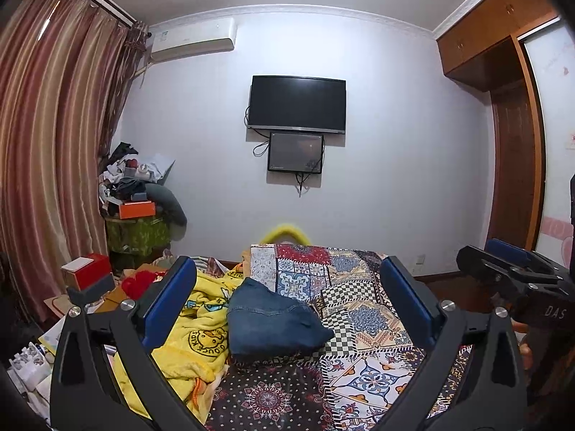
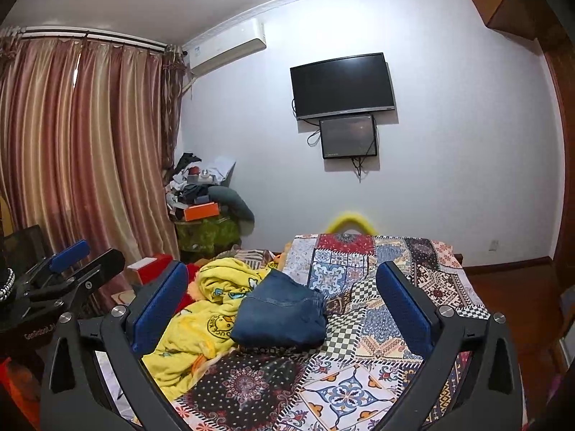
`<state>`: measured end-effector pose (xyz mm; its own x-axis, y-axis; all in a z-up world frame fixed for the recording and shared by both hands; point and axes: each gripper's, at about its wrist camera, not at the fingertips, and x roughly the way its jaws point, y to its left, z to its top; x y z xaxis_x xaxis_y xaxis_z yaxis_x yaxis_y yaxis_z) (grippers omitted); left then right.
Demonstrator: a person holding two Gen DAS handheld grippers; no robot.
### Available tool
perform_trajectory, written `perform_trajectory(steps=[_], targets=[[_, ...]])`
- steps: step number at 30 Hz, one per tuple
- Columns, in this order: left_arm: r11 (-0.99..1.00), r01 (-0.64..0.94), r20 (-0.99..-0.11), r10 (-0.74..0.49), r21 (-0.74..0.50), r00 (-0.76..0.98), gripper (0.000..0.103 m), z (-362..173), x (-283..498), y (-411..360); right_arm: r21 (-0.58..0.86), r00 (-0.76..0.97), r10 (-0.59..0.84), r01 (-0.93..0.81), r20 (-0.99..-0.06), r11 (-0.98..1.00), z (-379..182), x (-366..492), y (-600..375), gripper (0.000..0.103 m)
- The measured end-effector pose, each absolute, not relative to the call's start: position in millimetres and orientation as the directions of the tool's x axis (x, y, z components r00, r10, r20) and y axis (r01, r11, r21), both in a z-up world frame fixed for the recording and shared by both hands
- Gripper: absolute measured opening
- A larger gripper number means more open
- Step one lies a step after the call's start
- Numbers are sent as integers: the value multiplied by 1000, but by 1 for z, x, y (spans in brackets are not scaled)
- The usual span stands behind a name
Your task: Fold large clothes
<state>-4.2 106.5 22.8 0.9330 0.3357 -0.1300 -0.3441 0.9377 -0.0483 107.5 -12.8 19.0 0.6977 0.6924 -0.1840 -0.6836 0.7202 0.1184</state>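
Note:
A folded pair of blue jeans (image 1: pixel 271 319) lies on the patchwork bedspread (image 1: pixel 363 309), also shown in the right wrist view (image 2: pixel 280 314). My left gripper (image 1: pixel 287 269) is open and empty, held above the bed in front of the jeans. My right gripper (image 2: pixel 282 273) is open and empty at a similar height. The right gripper shows at the right edge of the left wrist view (image 1: pixel 510 269), and the left gripper shows at the left edge of the right wrist view (image 2: pixel 72 269).
A yellow duck-print blanket (image 1: pixel 201 334) is bunched left of the jeans. Boxes and clutter (image 1: pixel 86 276) lie beside the bed at left, with a piled stand (image 1: pixel 138 212) by the curtains. A wardrobe (image 1: pixel 510 165) stands at right. A TV (image 1: pixel 296 106) hangs on the far wall.

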Motion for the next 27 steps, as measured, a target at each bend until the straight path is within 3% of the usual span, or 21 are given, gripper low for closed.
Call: perform_trajectory(steps=[27], targets=[[937,-345,-162,333,-48,929,103,18,0,108,129,690,693,-683,-210,719,24,106,-19,103]])
